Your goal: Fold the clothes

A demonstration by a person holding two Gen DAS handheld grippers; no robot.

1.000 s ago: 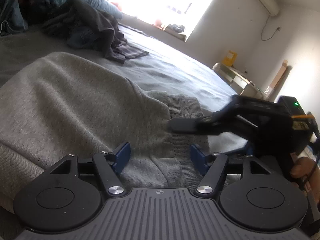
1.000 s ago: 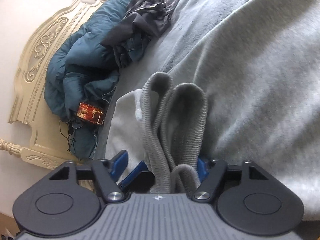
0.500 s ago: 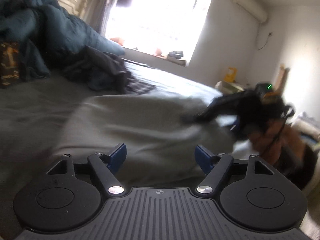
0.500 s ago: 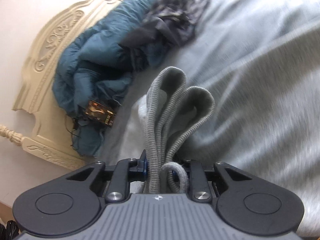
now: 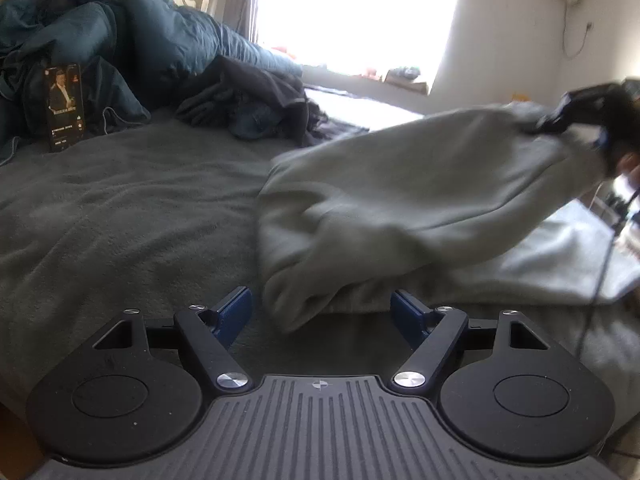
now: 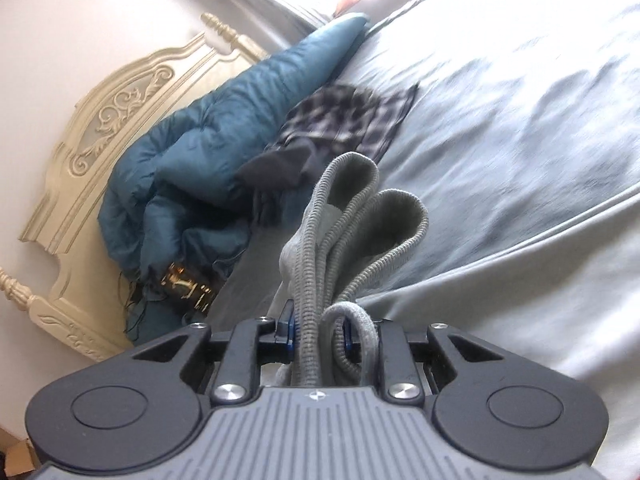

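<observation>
Lifted since before, one grey sweatshirt (image 5: pixel 400 200) hangs from the right gripper (image 6: pixel 320 332), jaws clamped on its ribbed hem (image 6: pixel 360 216). One left gripper (image 5: pixel 320 312) stands apart, empty, above one bed (image 5: pixel 120 208).

Daylight from a blown-out window, with fisheye bending and motion blur.

In the left wrist view the window (image 5: pixel 352 12) at upper centre is pure white glare, leaving the bed (image 5: pixel 120 208) dim and the lower frame in shadow; the right edge is smeared by motion. In the right wrist view the upper right is overexposed, the sheet streaked with blur, and the corners curve into dark vignette.
</observation>
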